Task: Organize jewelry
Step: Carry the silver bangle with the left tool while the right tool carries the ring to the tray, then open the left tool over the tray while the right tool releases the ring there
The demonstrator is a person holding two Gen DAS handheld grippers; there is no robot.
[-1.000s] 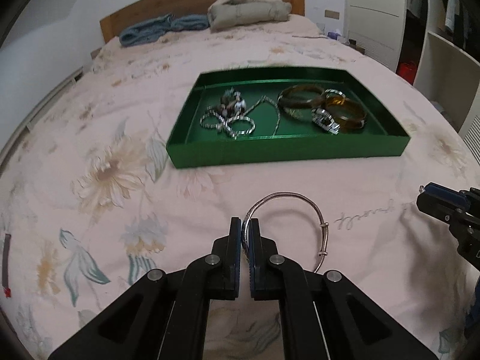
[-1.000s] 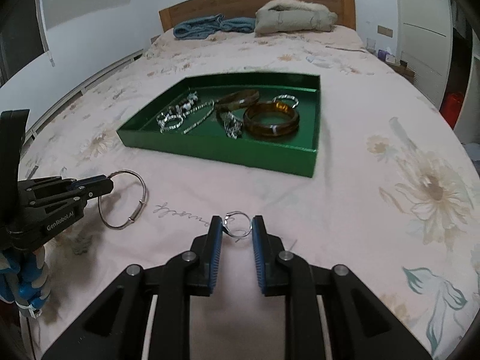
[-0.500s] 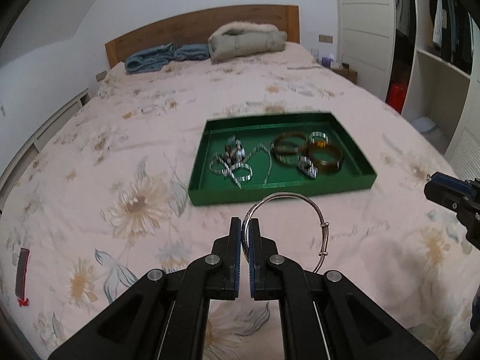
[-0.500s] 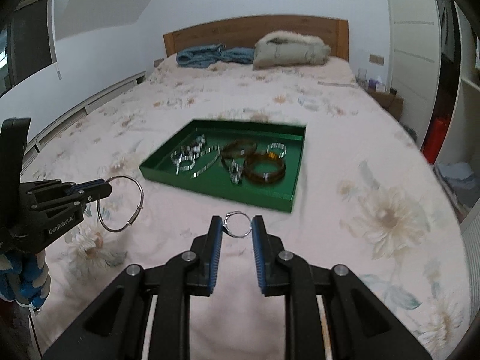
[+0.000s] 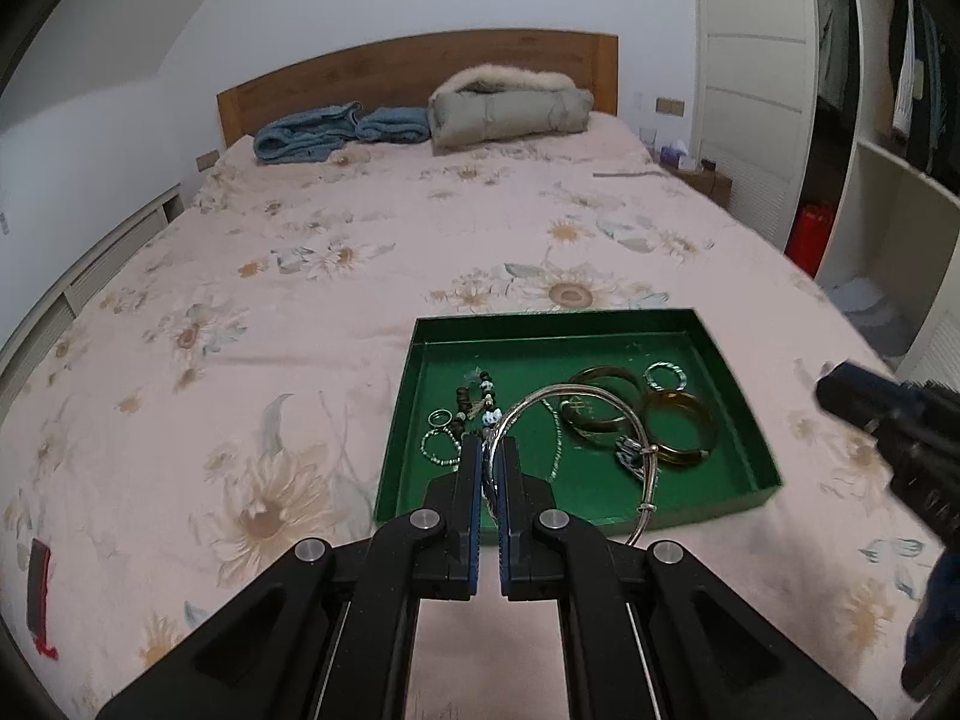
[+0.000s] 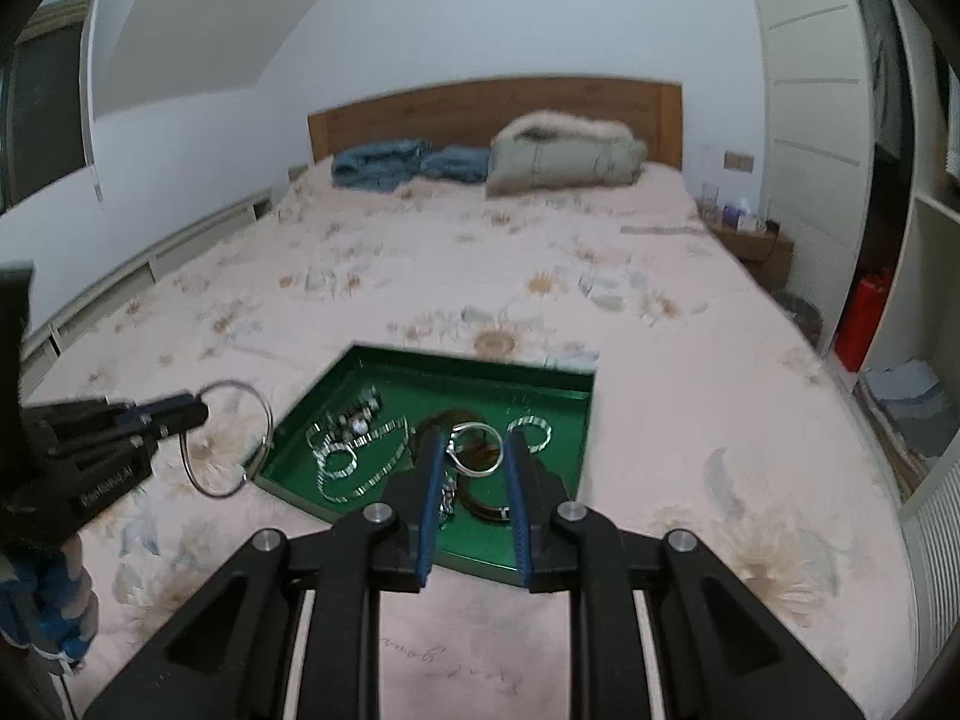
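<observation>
A green tray (image 5: 708, 507) lies on the flowered bedspread and holds chains, brown bangles (image 5: 681, 426) and small rings. My left gripper (image 5: 491, 450) is shut on a thin silver bangle (image 5: 636, 420) and holds it in the air in front of the tray. It also shows in the right wrist view (image 6: 180, 414) with the silver bangle (image 6: 264, 420) left of the tray (image 6: 540, 387). My right gripper (image 6: 474, 447) is shut on a small silver ring (image 6: 477, 465) and holds it above the tray's near part.
A blue garment (image 5: 336, 135) and a grey fur-trimmed coat (image 5: 510, 105) lie by the wooden headboard. A wardrobe and open shelves (image 5: 870, 180) stand to the right. A red-and-black object (image 5: 39, 594) lies at the bed's left edge.
Both grippers have risen well above the bed with the jewelry held. The tray now sits lower and closer under the fingertips in both views.
</observation>
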